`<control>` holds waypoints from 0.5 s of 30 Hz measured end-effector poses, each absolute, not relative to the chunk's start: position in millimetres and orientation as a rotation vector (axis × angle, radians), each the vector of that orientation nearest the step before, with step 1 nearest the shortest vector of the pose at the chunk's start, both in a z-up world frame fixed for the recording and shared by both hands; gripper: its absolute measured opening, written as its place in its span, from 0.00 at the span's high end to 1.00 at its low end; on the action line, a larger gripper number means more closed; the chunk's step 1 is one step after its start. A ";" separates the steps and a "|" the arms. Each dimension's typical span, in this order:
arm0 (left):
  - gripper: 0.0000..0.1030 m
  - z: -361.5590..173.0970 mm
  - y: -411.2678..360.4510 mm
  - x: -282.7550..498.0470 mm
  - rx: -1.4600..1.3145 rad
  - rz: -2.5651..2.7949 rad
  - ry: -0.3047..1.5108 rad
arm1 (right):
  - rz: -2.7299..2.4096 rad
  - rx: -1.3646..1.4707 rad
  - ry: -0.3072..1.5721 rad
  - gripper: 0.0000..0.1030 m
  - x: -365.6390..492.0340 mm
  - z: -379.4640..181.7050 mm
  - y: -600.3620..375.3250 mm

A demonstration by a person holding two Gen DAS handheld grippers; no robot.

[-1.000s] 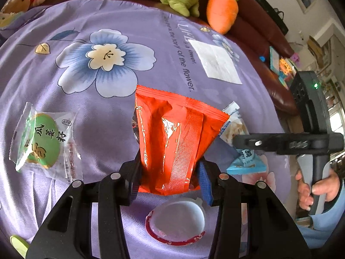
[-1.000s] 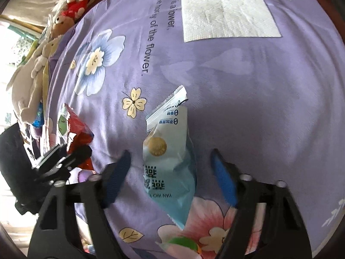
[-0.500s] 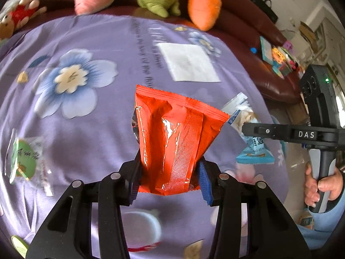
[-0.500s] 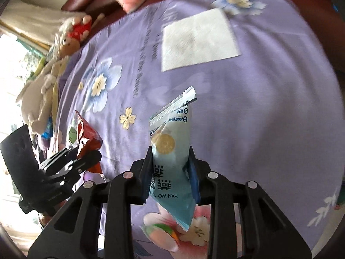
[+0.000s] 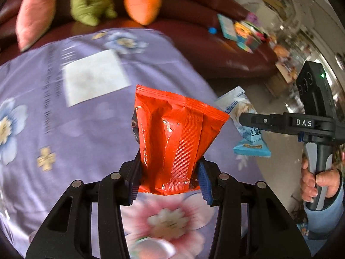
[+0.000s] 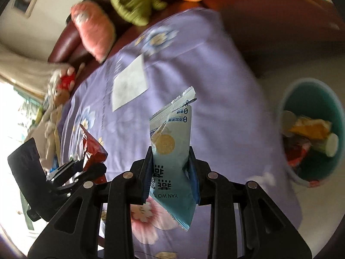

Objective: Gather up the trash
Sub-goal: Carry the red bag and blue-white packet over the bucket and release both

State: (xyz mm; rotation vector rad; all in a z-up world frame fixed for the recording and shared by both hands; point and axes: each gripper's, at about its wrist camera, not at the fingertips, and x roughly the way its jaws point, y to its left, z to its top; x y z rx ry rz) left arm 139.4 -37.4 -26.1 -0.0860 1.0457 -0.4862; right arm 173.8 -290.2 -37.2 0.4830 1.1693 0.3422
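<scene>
My left gripper (image 5: 169, 178) is shut on a crumpled orange-red wrapper (image 5: 172, 138), held upright above the purple flowered cloth (image 5: 86, 133). My right gripper (image 6: 170, 172) is shut on a light blue snack wrapper (image 6: 172, 151). In the left wrist view the right gripper (image 5: 245, 120) appears at the right with that blue wrapper (image 5: 252, 142), a hand (image 5: 317, 183) on its handle. The right wrist view shows the left gripper (image 6: 94, 166) with the red wrapper (image 6: 92, 149) at the lower left. A teal bin (image 6: 336, 112) with several pieces of trash stands on the floor at the right.
A white napkin (image 5: 92, 77) lies flat on the cloth. Plush toys, a pink one (image 5: 34, 10), a green one (image 5: 90, 0) and an orange carrot (image 5: 142, 0), rest on the brown sofa (image 5: 215, 43) behind. A lid (image 5: 151, 248) lies on the cloth near the frame's bottom.
The right gripper closed on the blue wrapper and lifted it. Both grippers carried their wrappers off toward the cloth's right edge, and the teal bin has come into the right wrist view.
</scene>
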 end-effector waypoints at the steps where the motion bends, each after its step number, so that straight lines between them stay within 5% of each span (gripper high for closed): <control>1: 0.55 -25.7 -48.8 140.2 -0.074 -0.498 1.047 | 0.330 0.499 1.161 0.73 171.3 -37.2 -302.8; 15: 0.55 -27.3 -181.3 139.9 0.094 -0.598 1.074 | 0.235 0.660 1.079 0.73 142.6 -52.4 -432.8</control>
